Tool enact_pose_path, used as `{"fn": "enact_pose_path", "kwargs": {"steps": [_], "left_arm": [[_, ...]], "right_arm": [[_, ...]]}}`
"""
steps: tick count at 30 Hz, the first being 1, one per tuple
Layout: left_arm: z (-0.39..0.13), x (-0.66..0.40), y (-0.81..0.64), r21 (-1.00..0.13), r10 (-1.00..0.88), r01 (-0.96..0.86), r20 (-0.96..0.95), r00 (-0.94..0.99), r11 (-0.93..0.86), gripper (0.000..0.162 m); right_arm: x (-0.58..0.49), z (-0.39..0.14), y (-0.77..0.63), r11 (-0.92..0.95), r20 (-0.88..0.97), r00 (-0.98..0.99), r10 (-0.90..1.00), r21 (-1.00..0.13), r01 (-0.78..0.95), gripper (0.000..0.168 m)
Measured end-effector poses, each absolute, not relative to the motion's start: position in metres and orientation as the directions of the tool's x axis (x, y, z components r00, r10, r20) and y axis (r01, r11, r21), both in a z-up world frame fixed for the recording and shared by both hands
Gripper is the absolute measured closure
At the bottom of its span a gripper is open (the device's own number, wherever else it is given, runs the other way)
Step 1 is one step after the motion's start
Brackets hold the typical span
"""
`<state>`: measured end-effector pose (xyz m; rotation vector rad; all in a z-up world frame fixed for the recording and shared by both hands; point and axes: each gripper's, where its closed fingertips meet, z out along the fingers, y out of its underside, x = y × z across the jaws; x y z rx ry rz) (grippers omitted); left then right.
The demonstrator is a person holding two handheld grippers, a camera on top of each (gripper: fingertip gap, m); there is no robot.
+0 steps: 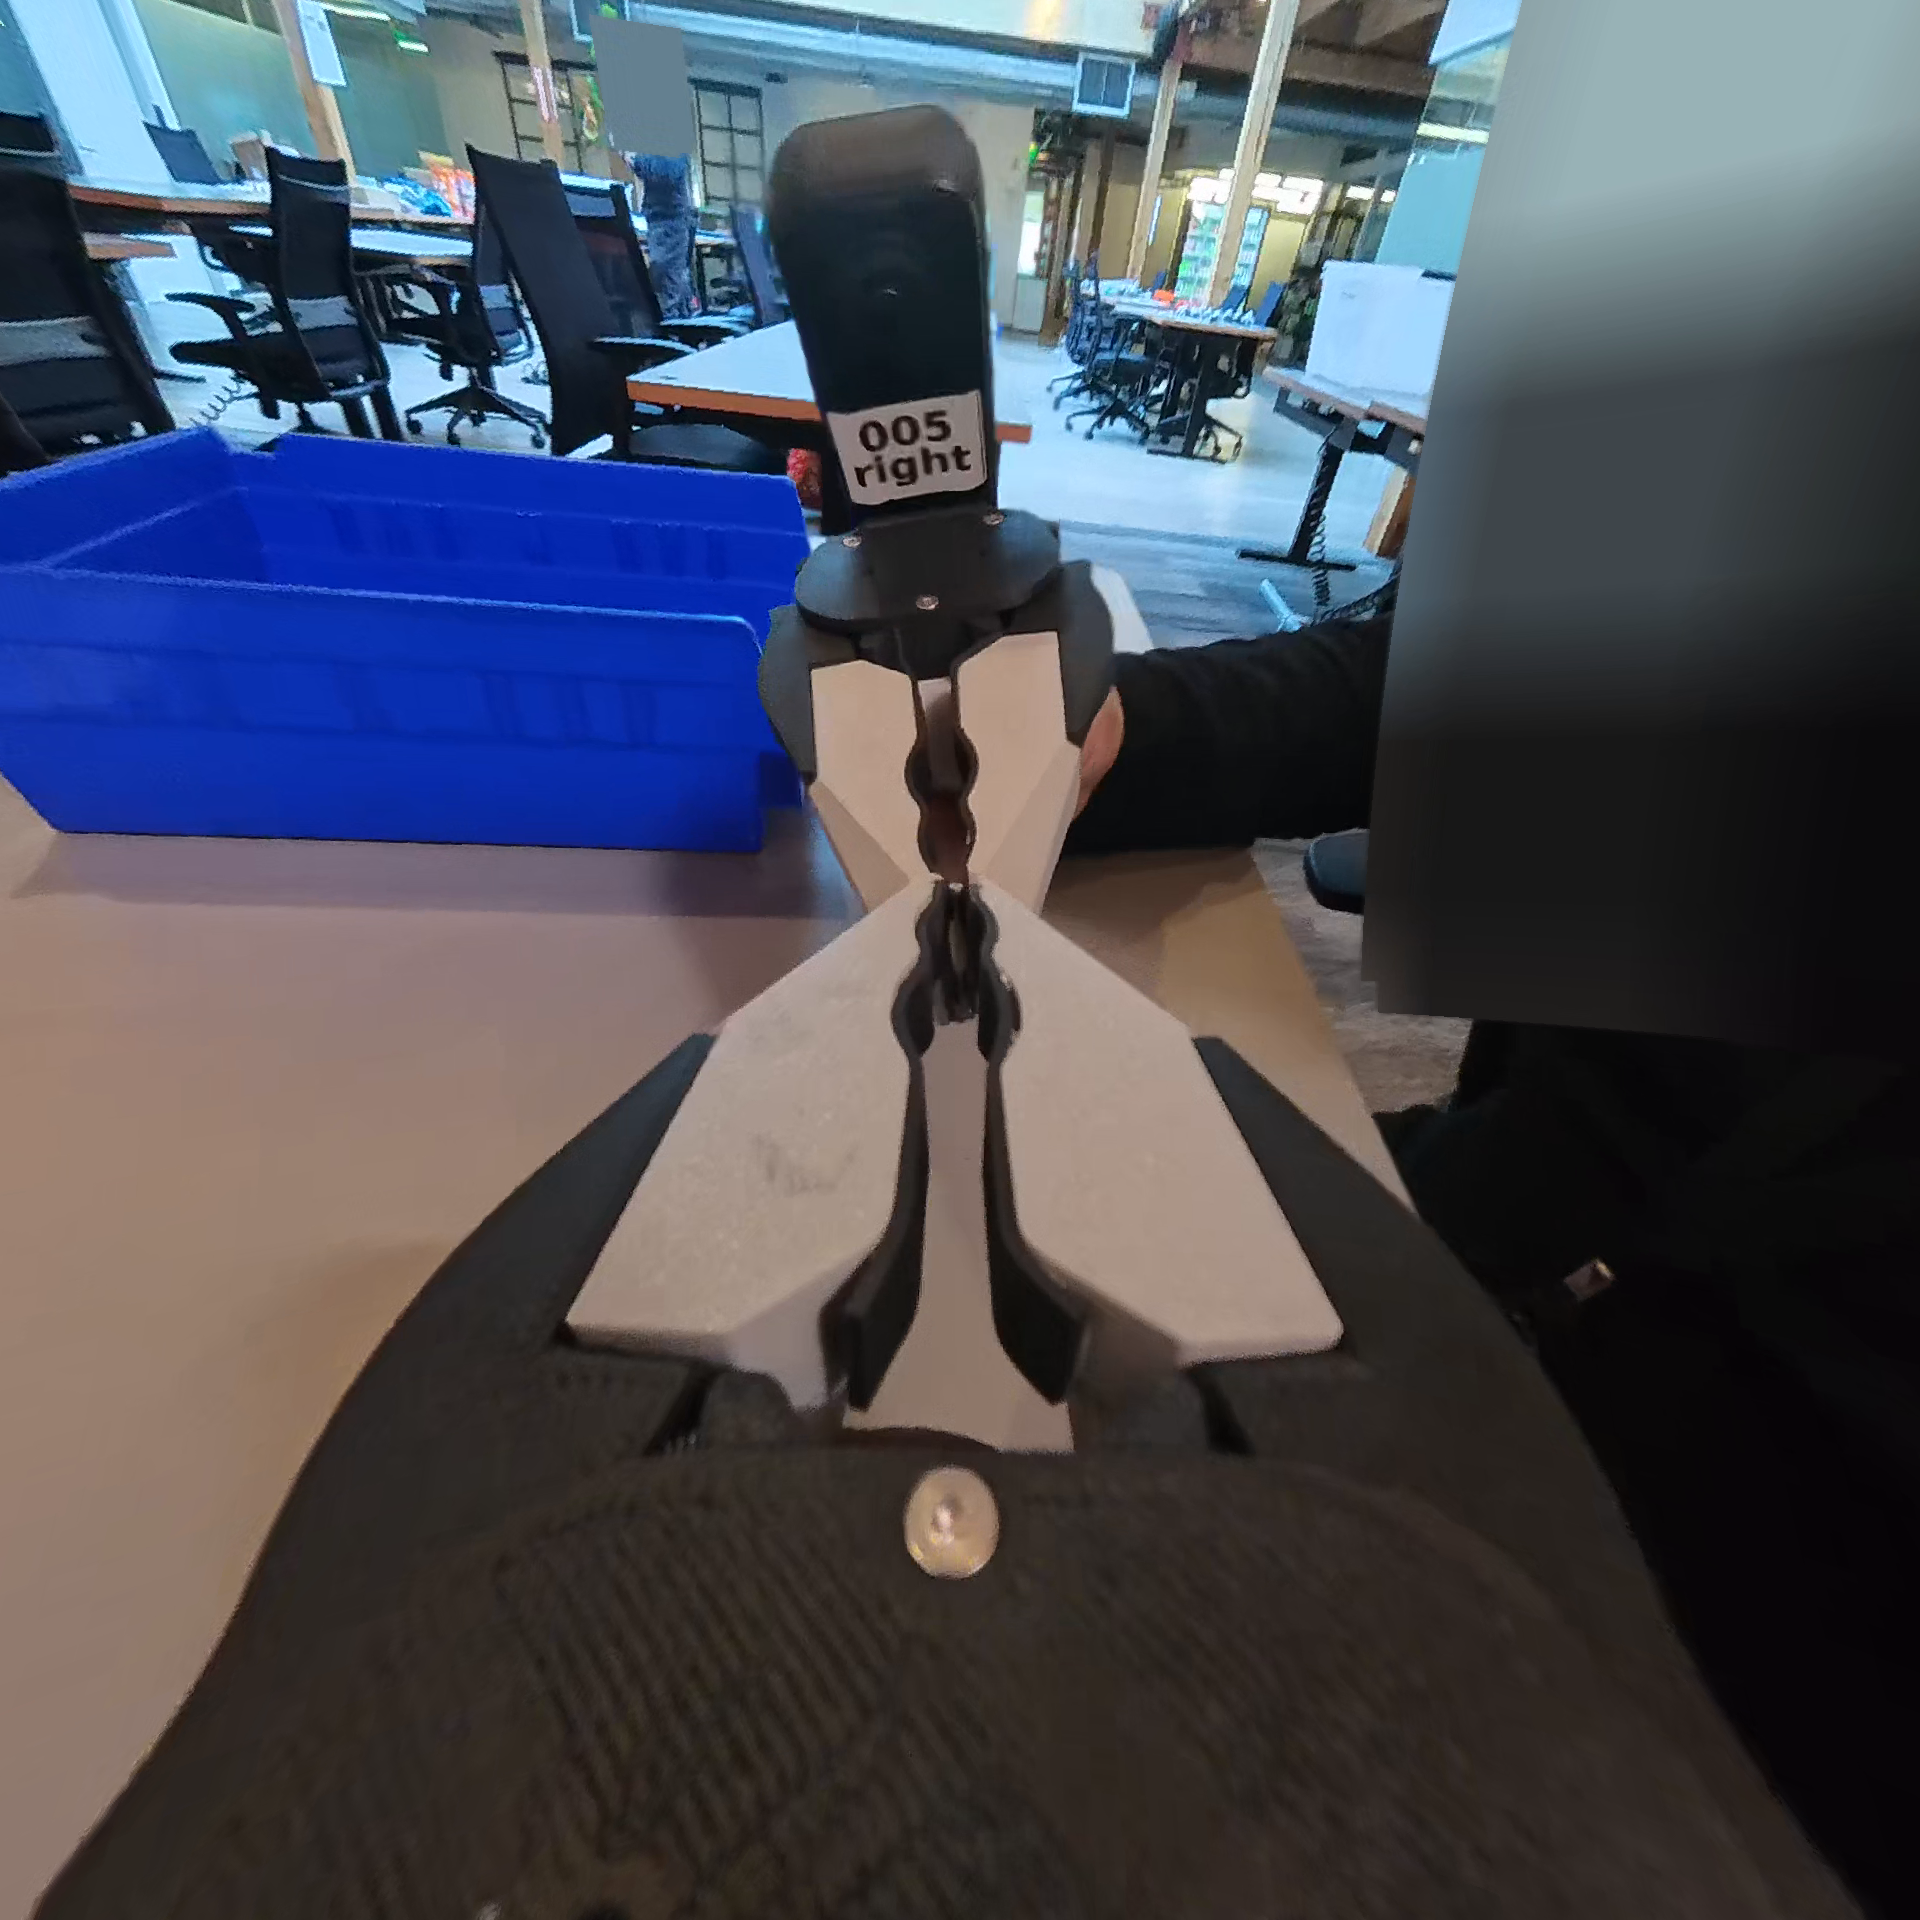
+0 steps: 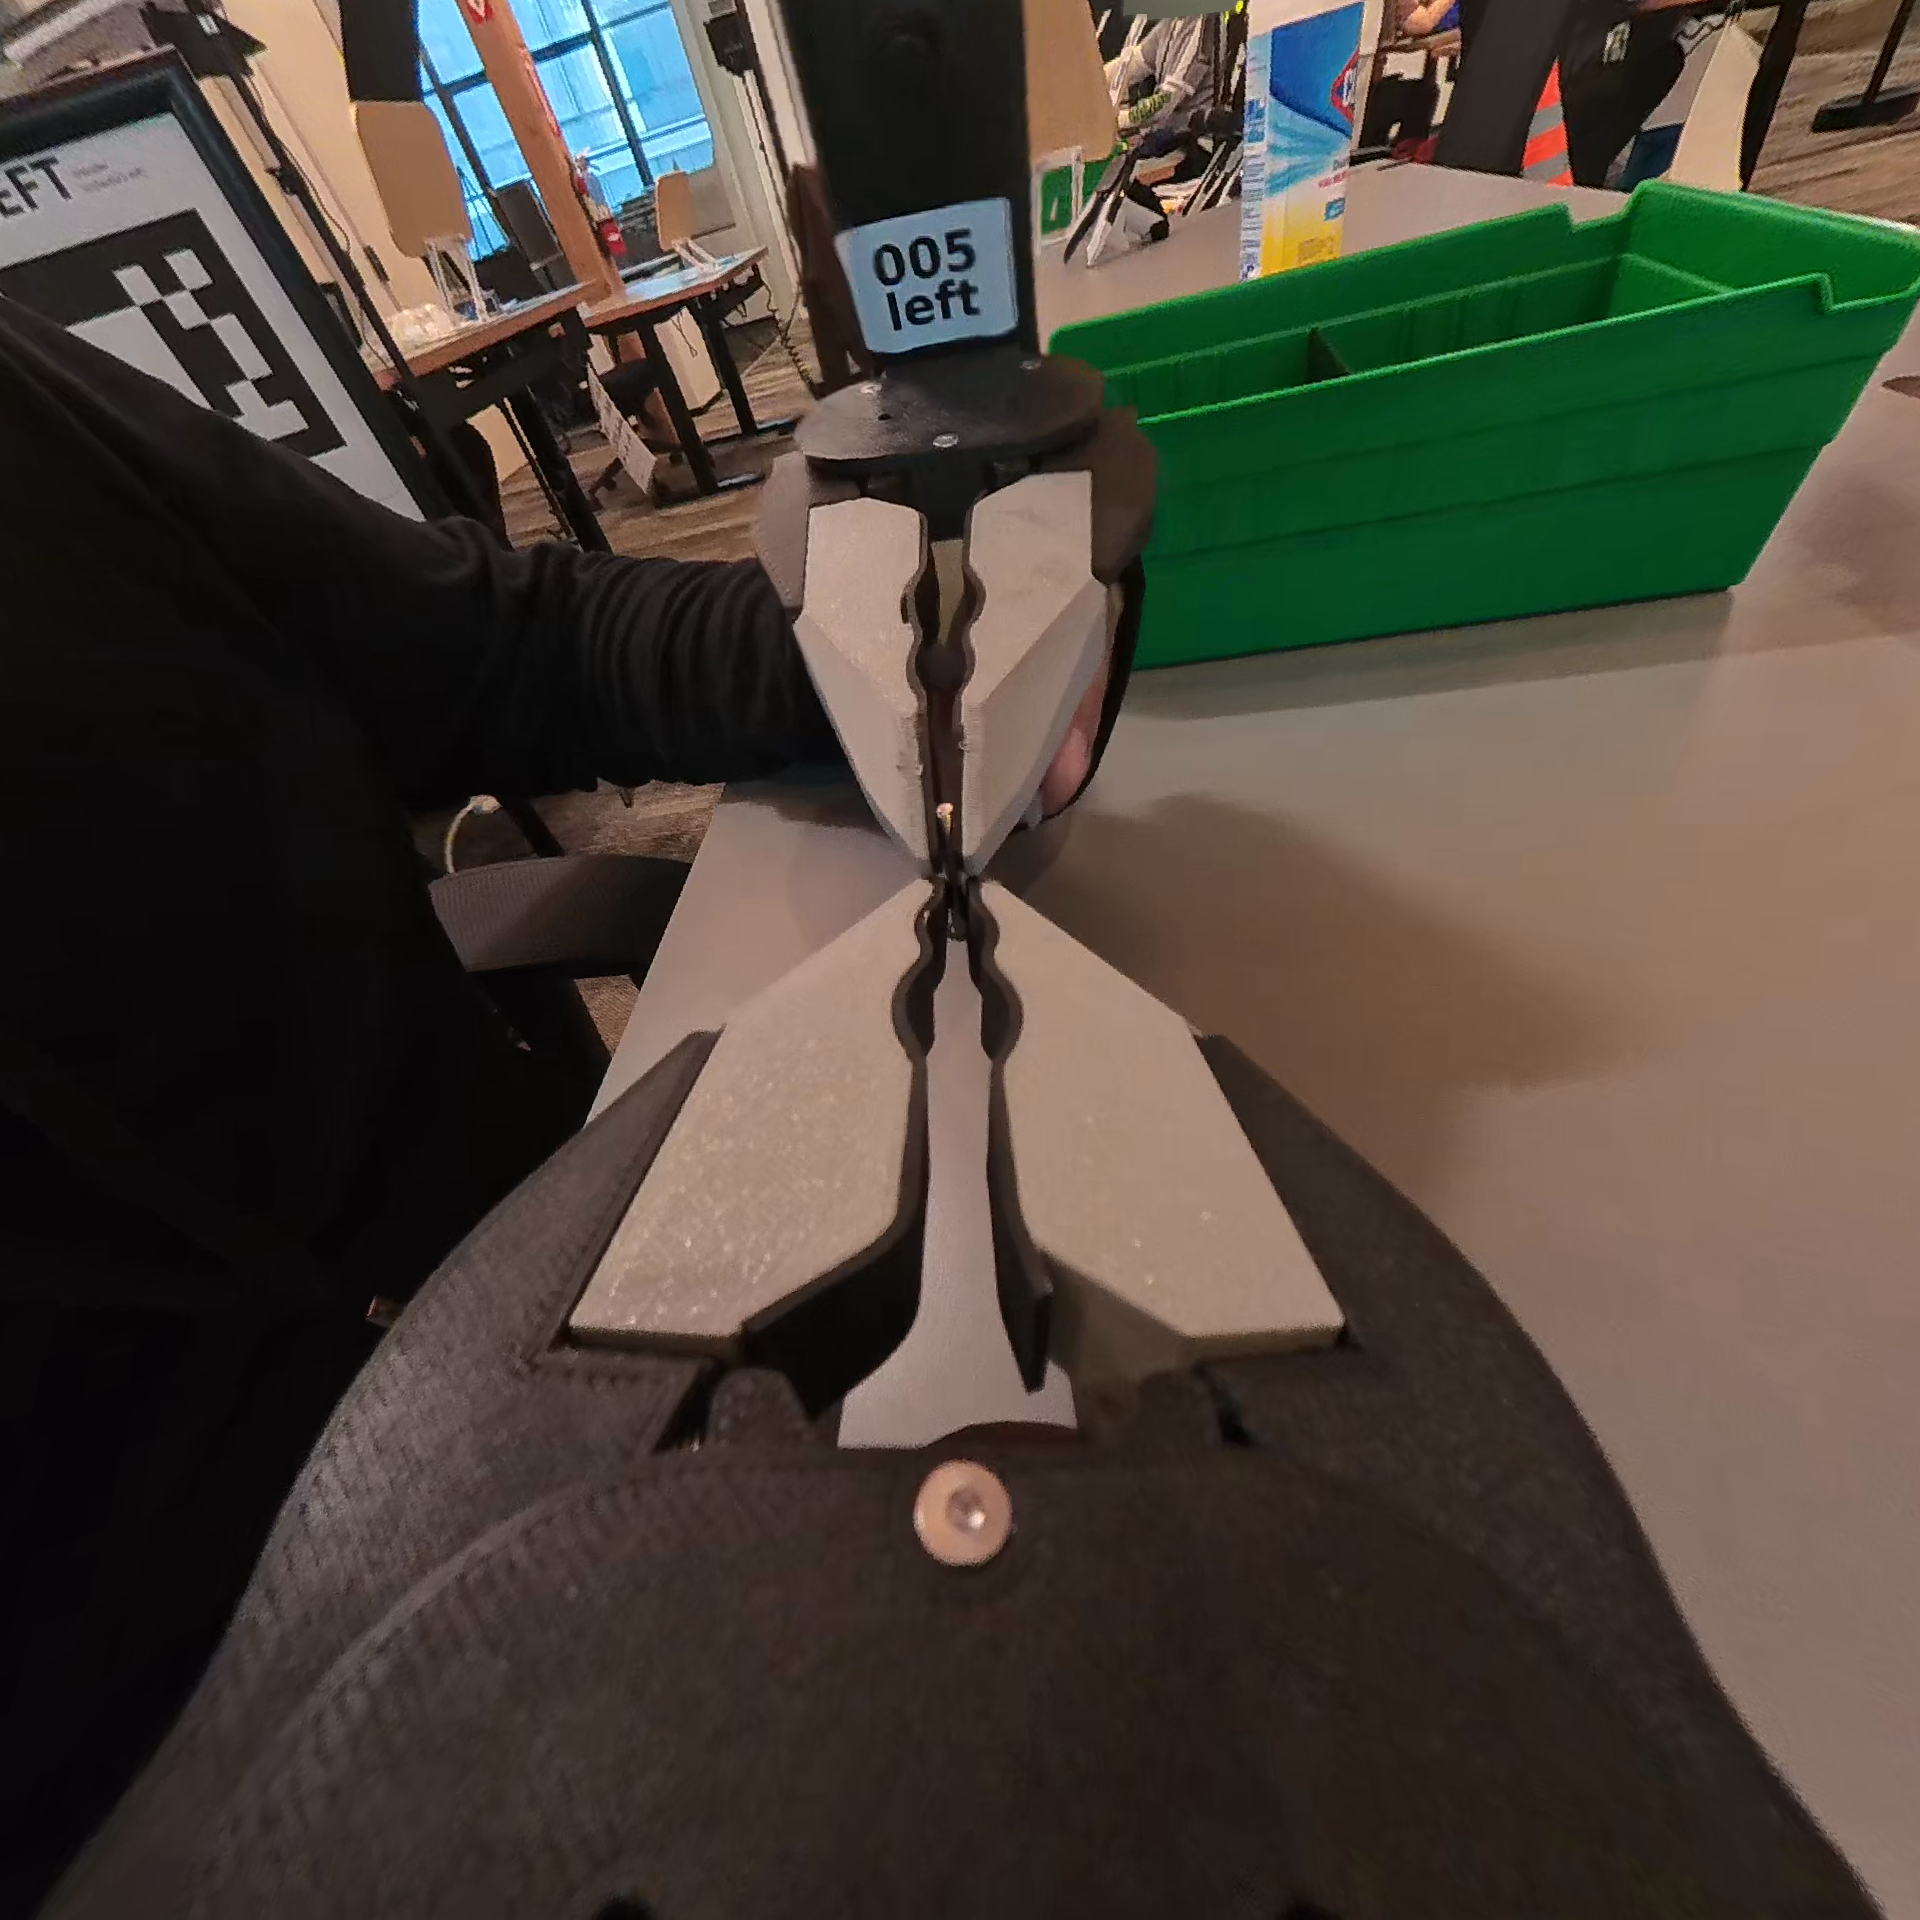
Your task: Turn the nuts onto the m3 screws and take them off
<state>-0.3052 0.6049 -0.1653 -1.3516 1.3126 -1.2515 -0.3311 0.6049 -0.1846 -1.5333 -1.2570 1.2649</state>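
Nut and small metal m3 screw (image 2: 943,818) sit pinched where the tips meet above the grey table (image 2: 1455,935), nut too small to make out; left gripper (image 1: 954,914) and right gripper (image 2: 951,902) both closed nearly fully, tip to tip. Keep axes aligned, twist gently, avoid cross-threading

Bench (image 1: 312,1039): pale, smooth, matte top; its near edge runs beside a person's dark sleeve in both wrist views.
Blue bin (image 1: 395,665): rests on the bench toward the far left in the left wrist view, open top, long side facing the camera.
Green bin (image 2: 1507,436): rests on the bench at the far right in the right wrist view, with a divider inside.
Shadows: soft dark patches on the bench surface near the green bin.
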Motion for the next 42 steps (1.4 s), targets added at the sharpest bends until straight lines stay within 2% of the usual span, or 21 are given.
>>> {"fn": "enact_pose_path", "kwargs": {"steps": [4, 8, 10, 14, 29, 37, 42], "left_arm": [[-0.164, -0.305, 0.605, -0.987, -0.999, -0.156, 0.042, -0.033, -0.036, 0.162], [-0.16, -0.31, 0.609, -0.989, -0.998, -0.135, 0.057, -0.023, -0.054, 0.162], [-0.158, -0.311, 0.61, -0.99, -0.997, -0.123, 0.072, -0.019, -0.069, 0.162], [-0.158, -0.309, 0.608, -0.99, -0.998, -0.127, 0.064, -0.02, -0.061, 0.162], [-0.157, -0.31, 0.61, -0.988, -0.992, -0.09, 0.125, -0.028, -0.122, 0.161], [-0.167, -0.307, 0.608, -0.985, -0.994, -0.137, 0.108, -0.029, -0.103, 0.162], [-0.184, -0.308, 0.621, -0.971, -0.996, -0.226, 0.078, 0.042, -0.085, 0.162]], "right_arm": [[-0.328, -0.183, 0.605, -0.239, -0.243, 0.006, 0.97, -0.95, 0.201, 0.166], [-0.328, -0.188, 0.607, -0.218, -0.216, 0.034, 0.976, -0.947, 0.235, 0.151], [-0.331, -0.191, 0.609, -0.207, -0.2, 0.05, 0.978, -0.947, 0.246, 0.152], [-0.332, -0.191, 0.608, -0.19, -0.183, 0.052, 0.982, -0.951, 0.244, 0.168], [-0.331, -0.186, 0.606, -0.178, -0.172, 0.049, 0.984, -0.956, 0.233, 0.168], [-0.329, -0.18, 0.607, -0.191, -0.186, 0.046, 0.982, -0.961, 0.202, 0.168], [-0.328, -0.206, 0.619, -0.193, -0.161, 0.125, 0.979, -0.93, 0.313, 0.168]]}}
